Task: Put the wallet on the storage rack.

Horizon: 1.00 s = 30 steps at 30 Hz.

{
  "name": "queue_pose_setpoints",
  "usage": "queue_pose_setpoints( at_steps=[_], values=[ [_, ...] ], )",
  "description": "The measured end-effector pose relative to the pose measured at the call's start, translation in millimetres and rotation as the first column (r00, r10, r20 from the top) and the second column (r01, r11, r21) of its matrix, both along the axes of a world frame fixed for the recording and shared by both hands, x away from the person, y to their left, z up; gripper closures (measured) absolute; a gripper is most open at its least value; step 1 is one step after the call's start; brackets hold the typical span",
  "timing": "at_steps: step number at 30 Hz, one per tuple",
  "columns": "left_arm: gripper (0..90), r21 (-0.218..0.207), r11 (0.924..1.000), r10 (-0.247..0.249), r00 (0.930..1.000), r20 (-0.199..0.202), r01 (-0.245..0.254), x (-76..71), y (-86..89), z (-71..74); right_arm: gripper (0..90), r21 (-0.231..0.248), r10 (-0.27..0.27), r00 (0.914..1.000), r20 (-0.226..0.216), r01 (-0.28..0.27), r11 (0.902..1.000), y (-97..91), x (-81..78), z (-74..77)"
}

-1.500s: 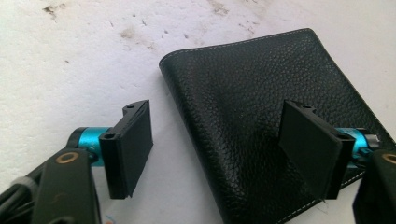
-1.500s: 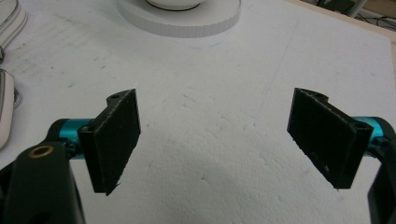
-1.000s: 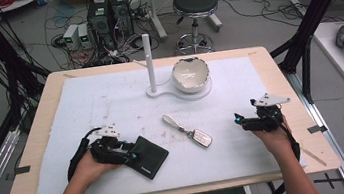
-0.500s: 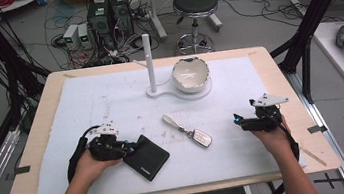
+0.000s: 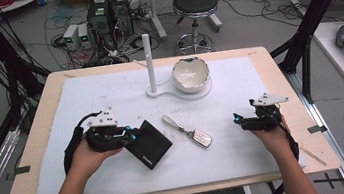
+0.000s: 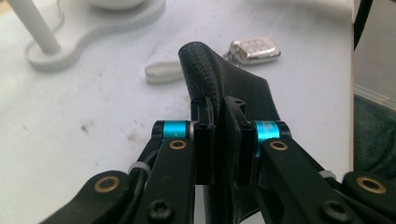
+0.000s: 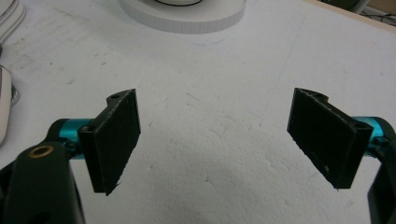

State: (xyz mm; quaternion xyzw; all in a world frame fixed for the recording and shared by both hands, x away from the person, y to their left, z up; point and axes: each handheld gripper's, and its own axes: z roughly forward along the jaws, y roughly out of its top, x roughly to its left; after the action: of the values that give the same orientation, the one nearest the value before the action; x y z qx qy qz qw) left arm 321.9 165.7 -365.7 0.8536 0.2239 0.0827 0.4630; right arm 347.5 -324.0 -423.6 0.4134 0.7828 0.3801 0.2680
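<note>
Bench [image 5: 42,159] under a white sheet [image 5: 108,90], carrying everything that follows. Landmark: black wallet [image 5: 148,144], lying left of centre, one corner toward the near edge. Beyond the wallet, a white stand [image 5: 179,92] with an upright post [image 5: 148,59] and a shell-like bowl [image 5: 190,74]. Just right of the wallet, close by yet apart from it, a silver key fob [image 5: 200,137] with a pale strap [image 5: 173,123] running up and away; long axis slanted, strap end farther from the person, fob end nearer.

Left gripper [image 5: 132,135] at the wallet's left edge, reaching in from that side. Seen along the left gripper view, left gripper [image 6: 223,135] with jaws clamped on the wallet's [image 6: 224,79] leather edge, having just been closing with the leather between them; wallet standing on edge between the pads and stretching straight ahead, fob [image 6: 256,49] and strap [image 6: 163,74] past its far end. Judged to be a lift just begun, grip near one edge only, so some sag or swing of the free end likely.

Right gripper [image 5: 237,118] well to the right of the wallet, beyond the fob, low above the sheet. In the right gripper view, right gripper [image 7: 217,140] with jaws wide apart, nothing between them but bare sheet. Nearer to the fob than to the wallet; left hand plainly the one on the wallet.
</note>
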Motion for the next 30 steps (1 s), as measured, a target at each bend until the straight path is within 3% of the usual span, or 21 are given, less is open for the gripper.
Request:
queue_pose_setpoints(
  at_steps=[6, 9, 22, 30],
  values=[
    [82.6, -0.008, 0.9999, 0.015, 0.9969, 0.077, -0.014, 10.6, -10.0, 31.5, 17.4, 0.007, -0.010, 0.9999, -0.002, 0.010, 0.9999, -2.1, 1.6, -0.3],
    [82.6, -0.007, 0.9997, 0.023, 0.9945, 0.102, -0.023, 14.4, -13.2, 39.8, 17.4, 0.011, -0.010, 0.9999, 0.001, 0.010, 0.9999, -1.7, 1.5, -0.4],
    [82.5, 0.000, 0.9993, 0.036, 0.9849, 0.170, -0.037, 53.0, -49.2, 83.1, 17.3, 0.022, -0.010, 0.9999, 0.002, 0.010, 0.9997, -1.8, 1.4, 0.2],
    [82.5, 0.005, 0.9990, 0.042, 0.9803, 0.193, -0.043, 76.7, -70.2, 96.1, 17.3, 0.026, -0.008, 0.9999, 0.007, 0.007, 0.9996, -1.8, 0.5, 0.9]
  ],
)
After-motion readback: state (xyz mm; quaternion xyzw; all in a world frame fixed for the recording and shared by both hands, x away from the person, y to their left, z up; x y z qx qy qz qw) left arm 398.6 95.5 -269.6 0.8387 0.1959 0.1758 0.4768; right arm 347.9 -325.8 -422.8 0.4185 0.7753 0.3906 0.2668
